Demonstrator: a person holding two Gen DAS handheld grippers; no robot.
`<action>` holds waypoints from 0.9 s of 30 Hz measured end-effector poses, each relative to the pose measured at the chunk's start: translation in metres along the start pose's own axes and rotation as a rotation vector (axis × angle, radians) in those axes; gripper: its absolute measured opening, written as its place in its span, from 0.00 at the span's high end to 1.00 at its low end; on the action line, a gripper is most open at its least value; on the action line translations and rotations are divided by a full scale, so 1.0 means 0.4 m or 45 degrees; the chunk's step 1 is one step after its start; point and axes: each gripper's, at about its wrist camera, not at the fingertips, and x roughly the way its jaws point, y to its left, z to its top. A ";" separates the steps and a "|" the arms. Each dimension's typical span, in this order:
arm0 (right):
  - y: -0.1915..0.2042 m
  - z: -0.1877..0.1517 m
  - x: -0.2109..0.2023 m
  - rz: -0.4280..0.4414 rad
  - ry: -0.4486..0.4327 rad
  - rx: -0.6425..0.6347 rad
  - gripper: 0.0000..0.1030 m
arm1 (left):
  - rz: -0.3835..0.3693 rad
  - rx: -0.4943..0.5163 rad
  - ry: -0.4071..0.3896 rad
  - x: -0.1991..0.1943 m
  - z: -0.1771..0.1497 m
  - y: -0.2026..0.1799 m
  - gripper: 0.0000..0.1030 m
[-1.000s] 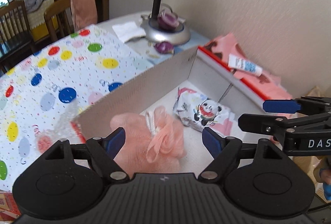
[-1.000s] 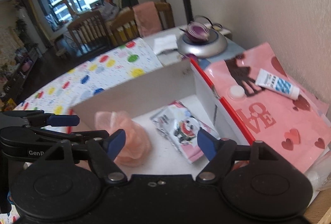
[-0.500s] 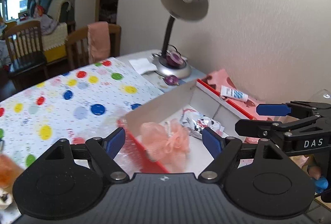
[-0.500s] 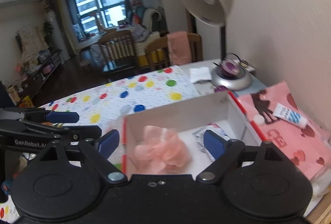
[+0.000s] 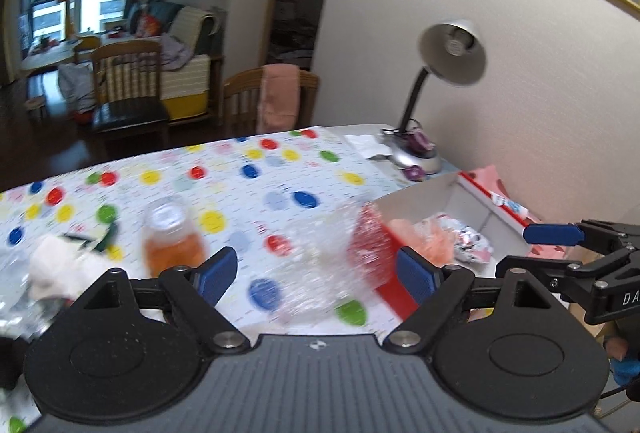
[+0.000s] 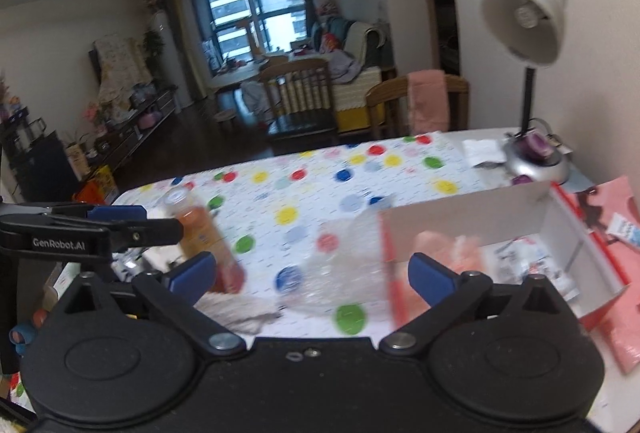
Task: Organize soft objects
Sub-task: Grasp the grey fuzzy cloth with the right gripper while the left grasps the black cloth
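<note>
A pink mesh puff (image 5: 428,237) and a panda-print soft packet (image 5: 472,245) lie inside the white box with red edges (image 5: 440,201) at the table's right end. My left gripper (image 5: 316,275) hangs back over the dotted tablecloth, its jaws opening with nothing between them. My right gripper (image 6: 312,275) is also drawn back from the box (image 6: 480,209), jaws opening and empty; the puff (image 6: 444,253) shows blurred past its right finger. A crumpled clear bubble wrap (image 6: 344,265) lies on the cloth just left of the box. A white soft bundle (image 5: 56,269) sits at the near left.
An orange-filled clear bottle (image 5: 172,237) stands on the cloth to the left. A grey desk lamp (image 5: 416,153) is at the far right corner by the wall. A pink bag with a small tube (image 6: 624,229) lies right of the box. Chairs stand beyond the table's far edge.
Both grippers have drawn back and up from over the box, leaving the pink puff inside. Their jaws stand wider. The bottle and the bubble wrap have come into view.
</note>
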 end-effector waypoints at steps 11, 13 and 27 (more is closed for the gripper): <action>0.202 -0.064 0.112 0.086 0.112 -0.078 0.00 | 0.182 -0.138 -0.048 -0.117 -0.101 0.234 0.00; 0.234 -0.079 0.140 0.088 0.139 -0.100 0.00 | 0.188 -0.174 -0.043 -0.129 -0.118 0.279 0.00; 0.393 -0.150 0.335 0.199 0.293 -0.222 0.03 | 0.406 -0.167 0.000 -0.114 -0.243 0.481 0.00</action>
